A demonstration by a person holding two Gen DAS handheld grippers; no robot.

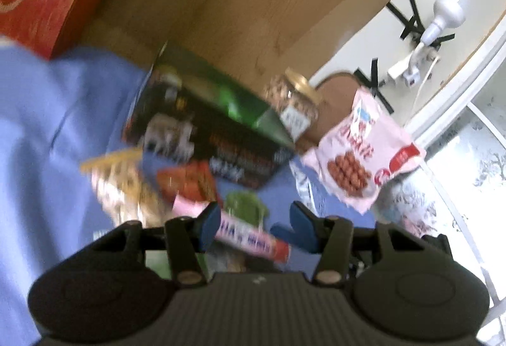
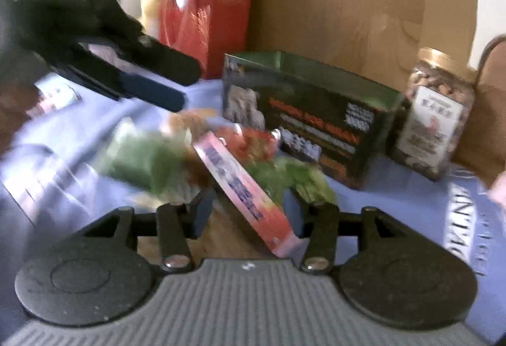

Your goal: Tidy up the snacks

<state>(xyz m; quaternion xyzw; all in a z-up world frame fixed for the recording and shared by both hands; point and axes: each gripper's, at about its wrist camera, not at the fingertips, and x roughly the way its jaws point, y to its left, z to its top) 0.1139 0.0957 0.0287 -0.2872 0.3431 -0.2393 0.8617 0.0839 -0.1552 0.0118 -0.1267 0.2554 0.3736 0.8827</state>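
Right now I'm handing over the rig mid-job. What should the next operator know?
Left claw: open, empty, above the loose packs.
Right claw: open, astride the long pink pack; the pads do not seem to press it.
Things: packs heaped on the blue cloth; dark open box behind them, nut jar beside it, pink bag near the jar.
Done: no snack shows in the box; its floor is hidden.
Left: probably the whole pile.

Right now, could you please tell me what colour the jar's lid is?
Gold. The jar and its lid show best in the right wrist view.
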